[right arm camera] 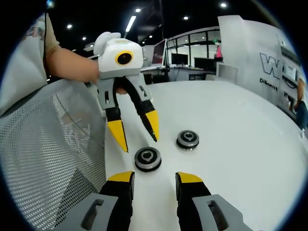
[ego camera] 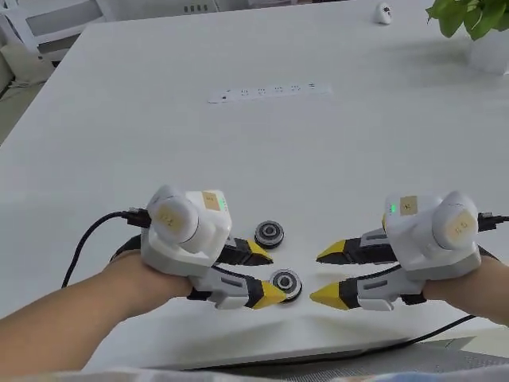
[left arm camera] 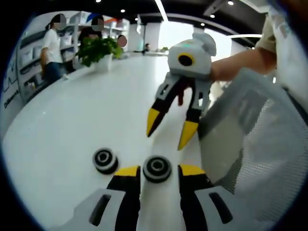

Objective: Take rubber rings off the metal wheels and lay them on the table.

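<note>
On the white table (ego camera: 119, 143) the left gripper (ego camera: 266, 273) and the right gripper (ego camera: 320, 275) point tip to tip, near each other but apart; both sets of jaws stand open, middling wide, holding nothing. The near wheel (ego camera: 285, 282), dark-rimmed with a metal hub, lies flat on the table between the two grippers; in the left gripper view it sits at the mouth of that gripper's jaws, between the yellow tips, and I cannot tell whether it touches them; in the right gripper view it lies just ahead of the right jaws at twelve o'clock, clear of them. The far wheel (ego camera: 270, 234) lies flat at about eleven o'clock from the near one, close by but apart; a power strip (ego camera: 270, 92) lies well beyond at twelve o'clock; a plant (ego camera: 469, 20) stands at the table's two o'clock corner.
</note>
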A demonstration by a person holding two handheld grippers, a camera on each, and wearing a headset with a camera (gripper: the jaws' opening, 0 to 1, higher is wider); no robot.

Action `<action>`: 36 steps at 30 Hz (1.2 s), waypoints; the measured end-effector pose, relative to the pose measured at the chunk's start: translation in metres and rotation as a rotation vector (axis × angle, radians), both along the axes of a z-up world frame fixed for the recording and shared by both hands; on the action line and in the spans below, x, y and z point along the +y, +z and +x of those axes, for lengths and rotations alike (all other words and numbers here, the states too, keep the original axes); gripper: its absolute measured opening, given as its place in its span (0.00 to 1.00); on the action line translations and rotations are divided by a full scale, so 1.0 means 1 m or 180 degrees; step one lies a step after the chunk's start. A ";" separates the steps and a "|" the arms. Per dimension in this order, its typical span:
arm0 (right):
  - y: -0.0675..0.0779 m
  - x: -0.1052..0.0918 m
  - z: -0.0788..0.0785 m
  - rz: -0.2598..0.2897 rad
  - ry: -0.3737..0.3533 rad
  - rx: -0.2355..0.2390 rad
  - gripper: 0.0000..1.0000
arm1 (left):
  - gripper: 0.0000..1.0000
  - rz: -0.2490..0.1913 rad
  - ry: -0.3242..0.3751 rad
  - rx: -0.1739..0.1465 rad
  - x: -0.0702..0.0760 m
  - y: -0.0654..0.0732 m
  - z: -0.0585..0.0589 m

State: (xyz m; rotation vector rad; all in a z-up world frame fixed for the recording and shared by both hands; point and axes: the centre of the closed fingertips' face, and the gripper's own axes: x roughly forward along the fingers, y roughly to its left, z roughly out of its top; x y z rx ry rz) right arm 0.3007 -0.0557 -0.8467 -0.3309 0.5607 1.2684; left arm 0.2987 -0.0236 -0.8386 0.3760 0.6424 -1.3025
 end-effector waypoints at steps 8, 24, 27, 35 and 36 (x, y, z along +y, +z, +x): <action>-0.002 -0.001 0.000 0.0003 -0.0025 0.0014 0.32 | 0.26 0.0024 -0.0024 -0.0035 -0.003 -0.004 -0.001; -0.004 -0.001 -0.001 -0.0007 -0.0020 0.0028 0.32 | 0.18 0.0118 -0.0050 -0.0199 -0.010 -0.009 0.001; -0.004 -0.001 -0.001 -0.0006 -0.0015 0.0028 0.32 | 0.15 0.0143 -0.0055 -0.0255 -0.009 -0.010 0.003; -0.008 0.006 -0.001 0.0007 0.0014 0.0064 0.31 | 0.14 0.0193 -0.0087 -0.0366 -0.010 -0.010 0.001; -0.008 0.007 -0.001 0.0009 0.0018 0.0067 0.31 | 0.14 0.0181 -0.0077 -0.0365 -0.011 -0.009 0.001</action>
